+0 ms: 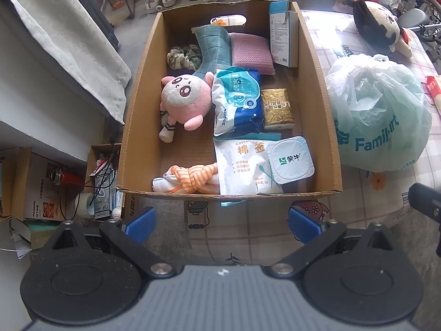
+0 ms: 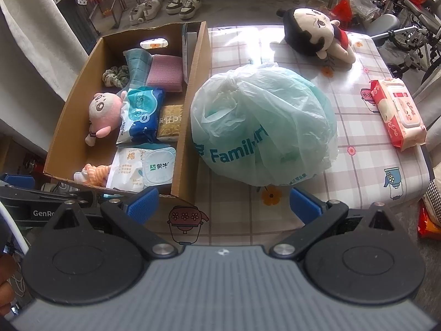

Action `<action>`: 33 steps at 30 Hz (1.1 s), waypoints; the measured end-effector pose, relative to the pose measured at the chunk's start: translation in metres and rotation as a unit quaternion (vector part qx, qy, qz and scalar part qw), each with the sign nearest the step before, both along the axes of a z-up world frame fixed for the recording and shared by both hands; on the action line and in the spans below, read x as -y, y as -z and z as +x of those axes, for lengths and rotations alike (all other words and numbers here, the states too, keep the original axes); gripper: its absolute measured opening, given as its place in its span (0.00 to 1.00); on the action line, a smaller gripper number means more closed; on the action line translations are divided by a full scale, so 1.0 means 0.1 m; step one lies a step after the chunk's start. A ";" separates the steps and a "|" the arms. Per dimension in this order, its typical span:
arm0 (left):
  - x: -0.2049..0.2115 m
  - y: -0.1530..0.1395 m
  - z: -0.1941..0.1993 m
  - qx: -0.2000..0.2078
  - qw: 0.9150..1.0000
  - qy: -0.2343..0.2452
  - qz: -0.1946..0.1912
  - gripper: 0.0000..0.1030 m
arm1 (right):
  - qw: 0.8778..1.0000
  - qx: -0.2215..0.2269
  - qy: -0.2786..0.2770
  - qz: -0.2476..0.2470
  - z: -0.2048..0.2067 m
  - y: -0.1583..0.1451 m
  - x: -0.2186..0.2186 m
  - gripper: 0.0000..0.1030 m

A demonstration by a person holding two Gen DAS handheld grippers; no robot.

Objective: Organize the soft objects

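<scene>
A cardboard box (image 1: 325, 127) (image 2: 193, 88) stands on the table's left side. It holds a pink plush (image 1: 183, 99) (image 2: 103, 110), wipes packs, a pink sponge (image 1: 252, 51), a folded teal cloth, a scrunchie and an orange striped cloth (image 1: 190, 180). A puffy green plastic bag (image 2: 264, 127) (image 1: 377, 113) sits right of the box. A black-haired doll (image 2: 314, 33) (image 1: 380, 27) lies at the table's far side. A pink wipes pack (image 2: 397, 113) lies at the right edge. My left gripper (image 1: 220, 224) is open and empty before the box. My right gripper (image 2: 224, 207) is open and empty before the bag.
The table has a checked, patterned cloth (image 2: 358, 149). Shoes (image 2: 182, 2) stand on the floor beyond. Boxes and clutter (image 1: 55, 187) lie on the floor at the left, below a white-draped surface. A wheelchair or cart frame (image 2: 408, 8) stands at the far right.
</scene>
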State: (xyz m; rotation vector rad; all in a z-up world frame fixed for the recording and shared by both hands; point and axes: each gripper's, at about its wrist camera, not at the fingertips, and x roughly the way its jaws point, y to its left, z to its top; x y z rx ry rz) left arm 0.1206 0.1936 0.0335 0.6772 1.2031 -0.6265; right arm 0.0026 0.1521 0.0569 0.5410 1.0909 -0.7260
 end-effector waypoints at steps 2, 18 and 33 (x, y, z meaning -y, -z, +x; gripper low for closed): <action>0.00 0.00 0.00 0.001 1.000 0.000 0.000 0.99 | 1.000 0.000 0.001 0.000 -0.01 0.01 0.00 0.99; 0.03 0.01 0.03 0.002 1.000 0.005 -0.001 0.99 | 1.000 -0.004 -0.004 -0.001 0.02 0.04 0.05 0.99; 0.04 0.00 0.03 0.002 1.000 0.006 -0.001 0.99 | 1.000 -0.006 -0.008 -0.006 0.04 0.02 0.06 0.99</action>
